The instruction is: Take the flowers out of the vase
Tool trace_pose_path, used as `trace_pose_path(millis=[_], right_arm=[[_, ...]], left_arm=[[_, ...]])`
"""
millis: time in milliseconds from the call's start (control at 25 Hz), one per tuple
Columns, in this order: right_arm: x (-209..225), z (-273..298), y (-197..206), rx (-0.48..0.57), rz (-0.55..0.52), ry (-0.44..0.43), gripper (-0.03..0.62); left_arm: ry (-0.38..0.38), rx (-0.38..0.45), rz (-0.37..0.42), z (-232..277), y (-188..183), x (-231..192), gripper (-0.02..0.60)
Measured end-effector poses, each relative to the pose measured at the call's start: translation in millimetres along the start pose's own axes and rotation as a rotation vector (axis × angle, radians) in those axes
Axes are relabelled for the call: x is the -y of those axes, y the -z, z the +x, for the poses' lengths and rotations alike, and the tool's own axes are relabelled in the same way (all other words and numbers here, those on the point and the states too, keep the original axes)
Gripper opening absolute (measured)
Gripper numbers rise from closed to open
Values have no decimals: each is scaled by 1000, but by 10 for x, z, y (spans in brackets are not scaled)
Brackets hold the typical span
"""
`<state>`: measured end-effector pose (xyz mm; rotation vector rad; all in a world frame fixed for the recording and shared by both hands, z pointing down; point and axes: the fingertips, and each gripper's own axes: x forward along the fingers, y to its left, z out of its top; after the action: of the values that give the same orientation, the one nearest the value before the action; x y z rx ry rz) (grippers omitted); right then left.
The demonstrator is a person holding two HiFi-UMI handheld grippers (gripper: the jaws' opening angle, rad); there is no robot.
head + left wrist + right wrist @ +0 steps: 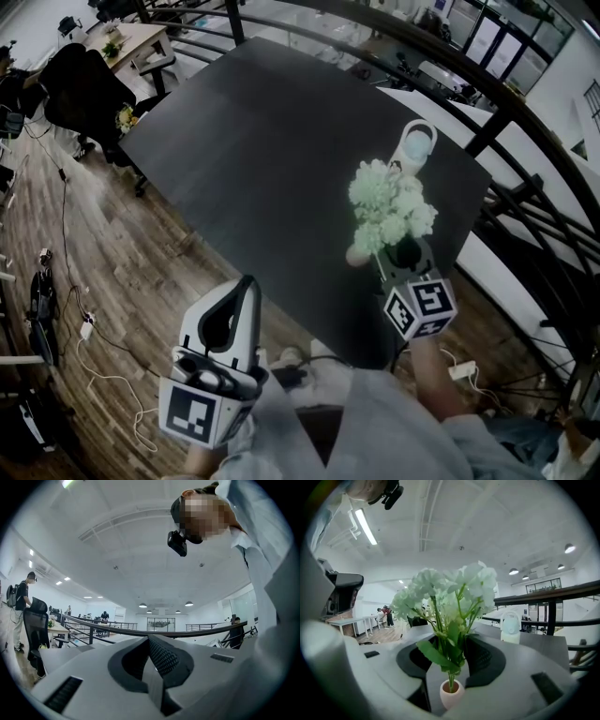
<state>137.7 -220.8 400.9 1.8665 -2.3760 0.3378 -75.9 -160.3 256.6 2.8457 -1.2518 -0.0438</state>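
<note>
The left gripper [249,283] is close to the person's body, beside the near edge of the table and over the wooden floor [94,244]. Its jaws are pressed together with nothing between them. The right gripper [451,645] reaches over the black table [281,141], and its jaws stand partly apart, one on each side of the green stems of the flowers [445,590]. The leaves fill the gap up to the pads [480,658], but a firm pinch does not show. Below the jaws the stems go down into the small pale vase [451,694], which stands upright on the table. Behind the flowers stands a white bottle [510,626] with a handle. Farther away, a dark railing [553,595] runs past the table.
</note>
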Motion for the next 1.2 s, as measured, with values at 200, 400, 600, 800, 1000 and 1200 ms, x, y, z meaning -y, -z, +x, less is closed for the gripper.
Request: trace_pose_path(millis=[200,400,600,800,1000,1200], right_arm=[[-26,-15,-105,12,-10,-2,161],[-39,-97,-245,48,-15,1,153],[-68,-138,-419,83,-30,4,150],[-67,-142,-541,112,-41,7,149],[-123,-138,-647,137,-55,0,146],[-180,-179,-775,171,-71,-9,144]], left_arm=[[14,13,1,-13,-42,-4,-3],[21,39,13,-45,-100,46,-3],[28,66,22,-68,-156,42,-3],[30,64,25,-71,-164,40,-3],[25,76,28,-95,-188,-3,-3],[27,81,27,-129,-190,15,-3]])
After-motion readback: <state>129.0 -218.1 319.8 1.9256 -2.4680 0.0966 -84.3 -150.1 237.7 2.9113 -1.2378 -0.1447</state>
